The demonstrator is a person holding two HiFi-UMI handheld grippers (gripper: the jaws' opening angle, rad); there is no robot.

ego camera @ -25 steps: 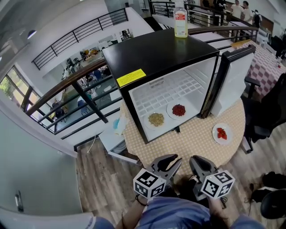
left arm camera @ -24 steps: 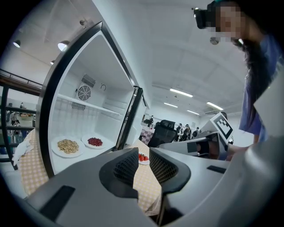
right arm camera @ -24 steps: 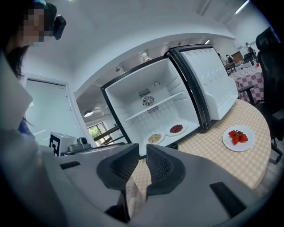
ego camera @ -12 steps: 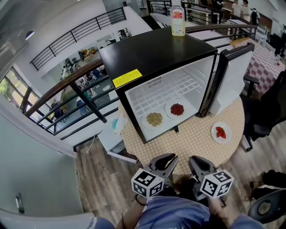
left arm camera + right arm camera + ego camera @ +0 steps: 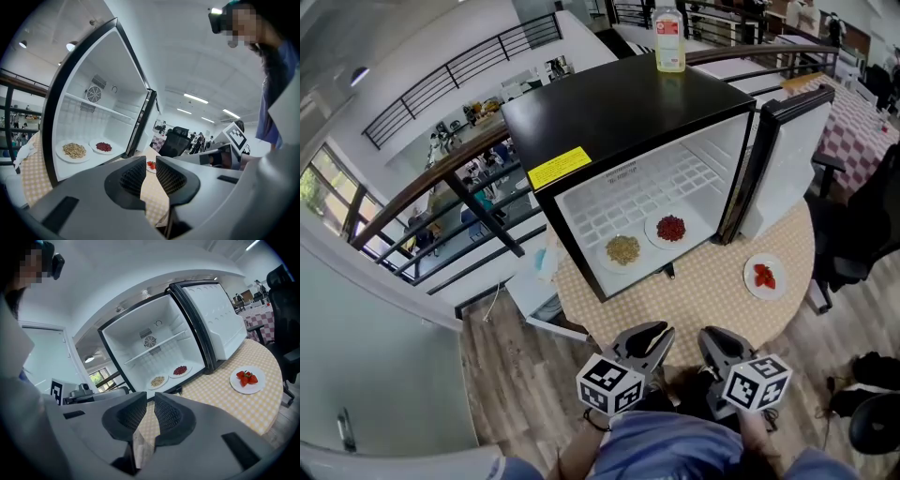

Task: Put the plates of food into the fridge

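Waiting low in front of the fridge (image 5: 628, 122), both grippers are empty. The left gripper (image 5: 649, 339) has its jaws closing on nothing, only a slit left between them. The right gripper (image 5: 724, 345) shows a narrow gap too, with nothing in it.

One plate is left to move: the strawberry plate (image 5: 766, 277) sits on the desk (image 5: 694, 300) to the right of the fridge, just past its open door (image 5: 783, 159).

Several things could go wrong from here. The plate lies flat on the cloth, so jaws coming in too high may skid off its thin rim, or snag the cloth instead. The strawberries are loose and would likely roll off if the plate tilts in the lift. The path into the fridge runs round the door's edge, which a wide swing could knock. On the fridge floor, the incoming plate could shove the two already there.

The count:
- Three plates: a grain plate (image 5: 622, 250) and a red-food plate (image 5: 671, 229) inside the fridge, and one outside.
- One fridge.
- One bottle (image 5: 669, 37) on top of the fridge.
- Two grippers.
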